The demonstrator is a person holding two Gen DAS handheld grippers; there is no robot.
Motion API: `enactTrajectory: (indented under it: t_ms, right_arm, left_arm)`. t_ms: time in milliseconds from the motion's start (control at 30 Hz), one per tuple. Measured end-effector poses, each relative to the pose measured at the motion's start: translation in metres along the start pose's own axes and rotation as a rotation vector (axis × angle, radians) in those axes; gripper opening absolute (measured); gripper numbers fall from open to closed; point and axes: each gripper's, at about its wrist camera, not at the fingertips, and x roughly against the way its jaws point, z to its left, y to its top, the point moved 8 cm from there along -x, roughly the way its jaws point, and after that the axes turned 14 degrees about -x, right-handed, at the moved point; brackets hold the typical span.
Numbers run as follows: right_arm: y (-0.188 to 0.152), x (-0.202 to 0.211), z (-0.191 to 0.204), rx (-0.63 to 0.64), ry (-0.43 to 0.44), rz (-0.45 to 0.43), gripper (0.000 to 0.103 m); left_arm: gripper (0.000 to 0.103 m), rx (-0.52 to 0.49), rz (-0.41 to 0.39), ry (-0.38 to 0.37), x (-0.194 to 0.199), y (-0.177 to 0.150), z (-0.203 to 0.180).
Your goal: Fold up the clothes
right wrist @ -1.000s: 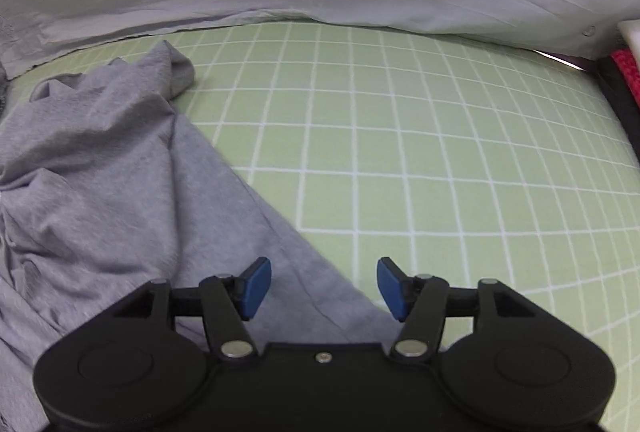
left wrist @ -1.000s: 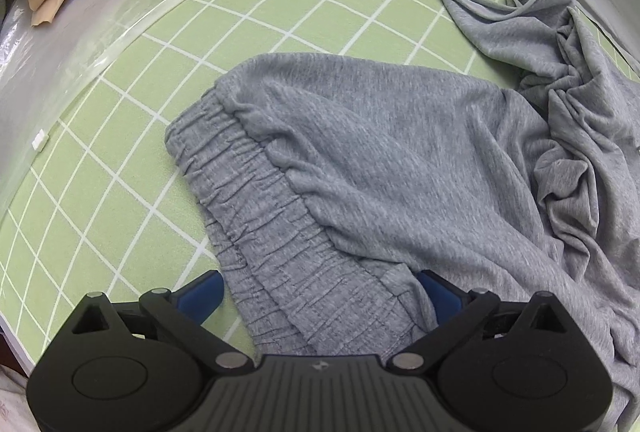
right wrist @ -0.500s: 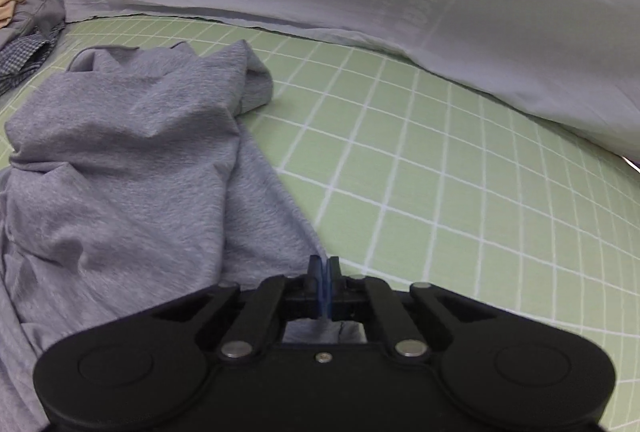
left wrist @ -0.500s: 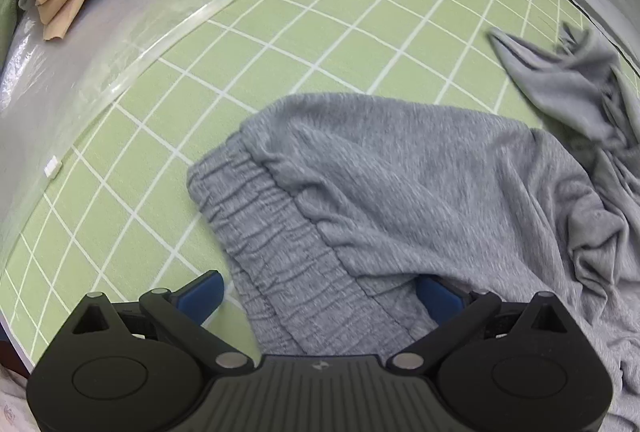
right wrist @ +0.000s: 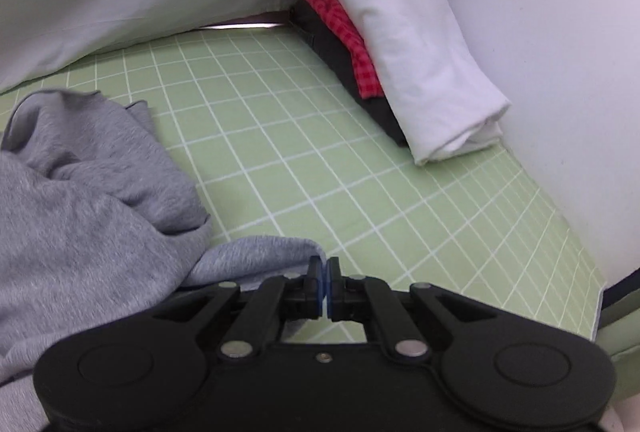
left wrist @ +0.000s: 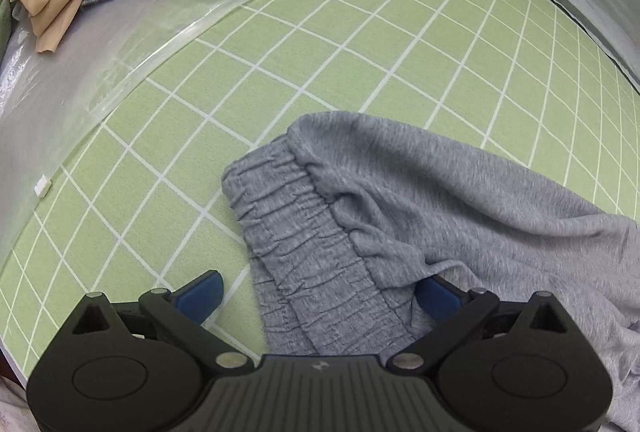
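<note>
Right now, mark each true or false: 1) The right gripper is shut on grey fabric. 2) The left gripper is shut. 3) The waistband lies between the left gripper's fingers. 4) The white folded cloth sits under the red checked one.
1) True: the right gripper pinches the grey garment.
2) False: the left gripper is open.
3) True: the waistband lies between its fingers.
4) False: the white cloth lies on top of the red checked cloth.

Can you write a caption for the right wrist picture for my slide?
Right tool pinching the edge of grey pants on a green checked mat.
</note>
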Motion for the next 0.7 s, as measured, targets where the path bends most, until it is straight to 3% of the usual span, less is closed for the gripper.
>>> enactTrajectory:
  t_ms: [133, 200, 233, 467, 533, 633, 700]
  right_arm:
    - [-0.027, 0.005, 0.01, 0.027, 0.009, 0.039, 0.004]
    - [-0.031, 0.005, 0.018, 0.003, 0.038, 0.059, 0.018]
    - [-0.033, 0.005, 0.022, -0.006, 0.05, 0.065, 0.02]
    - [-0.023, 0.019, 0.036, -0.017, 0.098, 0.048, 0.036]
    - [-0.02, 0.024, 0.035, -0.051, 0.117, 0.053, 0.039]
    - [-0.021, 0.03, 0.035, -0.082, 0.156, 0.068, 0.054]
    - [-0.023, 0.034, 0.036, -0.083, 0.179, 0.077, 0.056]
  left_arm:
    - [0.069, -0.051, -0.053, -0.006, 0.006, -0.002, -0.018]
    - [0.057, -0.08, -0.069, -0.014, 0.01, -0.002, -0.013]
    - [0.052, -0.089, -0.074, -0.019, 0.013, -0.004, -0.01]
    - [0.046, -0.09, -0.103, -0.059, 0.009, -0.008, 0.029]
    - [0.046, -0.076, -0.12, -0.061, 0.006, 0.001, 0.036]
    - [0.046, -0.047, -0.151, -0.052, 0.0, 0.022, 0.054]
    - [0.046, -0.026, -0.162, -0.048, -0.001, 0.035, 0.066]
